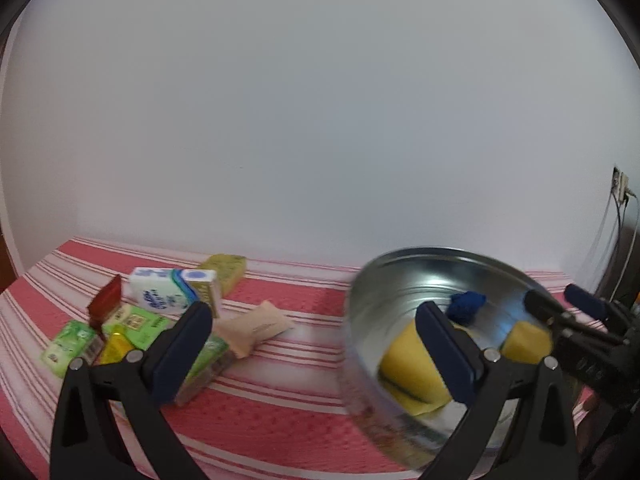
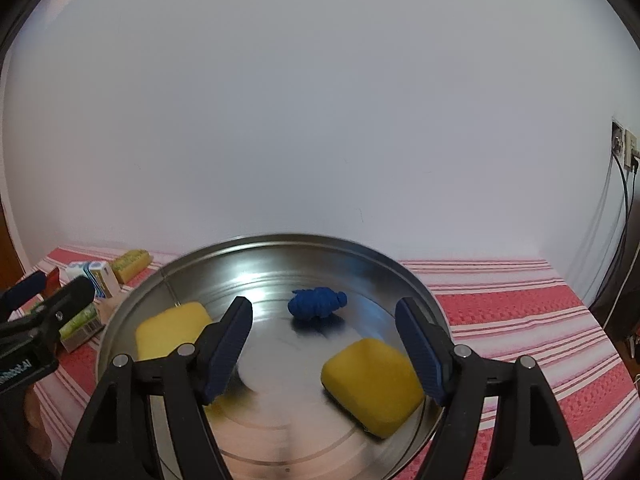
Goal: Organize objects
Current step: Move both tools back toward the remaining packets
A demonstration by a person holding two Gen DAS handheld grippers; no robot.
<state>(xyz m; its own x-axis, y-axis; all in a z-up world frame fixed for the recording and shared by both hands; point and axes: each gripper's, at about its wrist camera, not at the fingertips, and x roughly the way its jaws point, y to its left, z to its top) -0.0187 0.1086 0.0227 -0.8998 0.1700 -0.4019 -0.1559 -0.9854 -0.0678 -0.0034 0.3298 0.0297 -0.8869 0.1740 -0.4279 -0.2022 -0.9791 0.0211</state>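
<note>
Partway done, by my read: 3 items are in the bowl, the rest are not sorted yet.

- Counter (image 2: pixel 520 304): covered in a red-and-white striped woven cloth, textured weave.
- Metal bowl (image 2: pixel 276 248): wide, round, shiny steel, concentric rings on the floor, sits right of the clutter. Holds 2 yellow sponges (image 2: pixel 372 384), soft rounded blocks with a dark underside, one at each side of the bowl, plus a blue knitted toy (image 2: pixel 318 304), lumpy and near the far wall.
- Left pile (image 1: pixel 132 332): still loose on the cloth. White-and-blue carton (image 1: pixel 172 290), green packets (image 1: pixel 68 344), a yellow-green sponge block (image 1: pixel 226 270) at the back, a tan paper sachet (image 1: pixel 256 326), a small red piece (image 1: pixel 106 302). All boxy or flat, card and foil.
- Left tongs (image 1: pixel 316 356): spread fully wide, nothing between the pads, hanging between pile and bowl.
- Right tongs (image 2: pixel 324 344): jaws apart, empty, hanging over the bowl; the sponge sits below them, not touched.

Left to do, I judge: move the pile.
</note>
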